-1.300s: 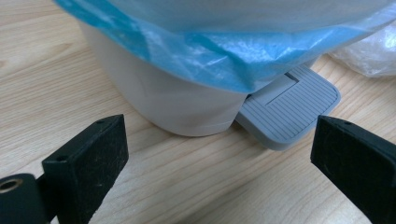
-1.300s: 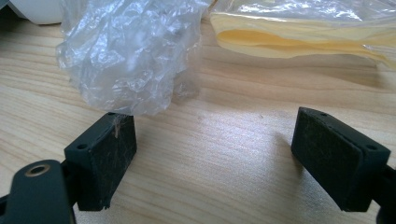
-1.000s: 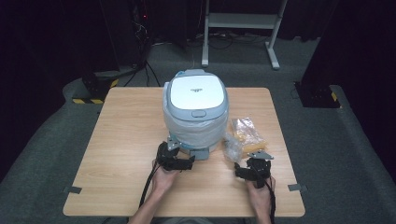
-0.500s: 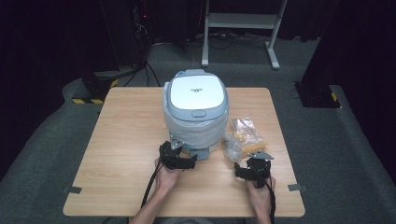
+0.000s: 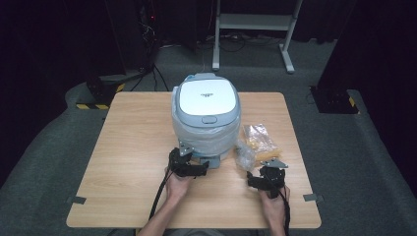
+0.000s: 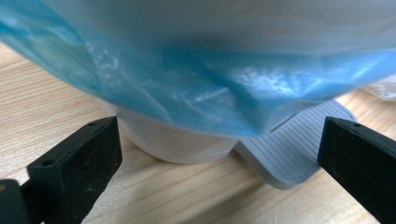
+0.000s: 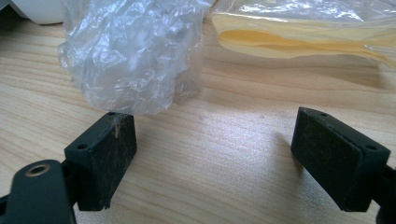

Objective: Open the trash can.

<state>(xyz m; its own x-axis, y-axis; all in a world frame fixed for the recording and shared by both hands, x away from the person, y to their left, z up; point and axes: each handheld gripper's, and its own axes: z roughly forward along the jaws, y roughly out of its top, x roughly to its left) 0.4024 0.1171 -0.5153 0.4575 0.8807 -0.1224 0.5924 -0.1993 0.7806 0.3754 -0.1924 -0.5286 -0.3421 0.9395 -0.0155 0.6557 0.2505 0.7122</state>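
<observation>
High view: wooden table (image 5: 133, 147), grey carpet (image 5: 44, 162), dark room.

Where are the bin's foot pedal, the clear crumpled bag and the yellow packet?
foot pedal (image 6: 294, 151), left gripper view, on its ribbed grey top.
clear crumpled bag (image 7: 126, 51), right gripper view, on its wrinkled middle.
yellow packet (image 7: 299, 35), right gripper view, on its yellow front edge.

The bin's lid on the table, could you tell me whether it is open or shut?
Shut. The white lid lies flat on the bin, with no gap showing around its edge. The left gripper is open at the pedal.
</observation>
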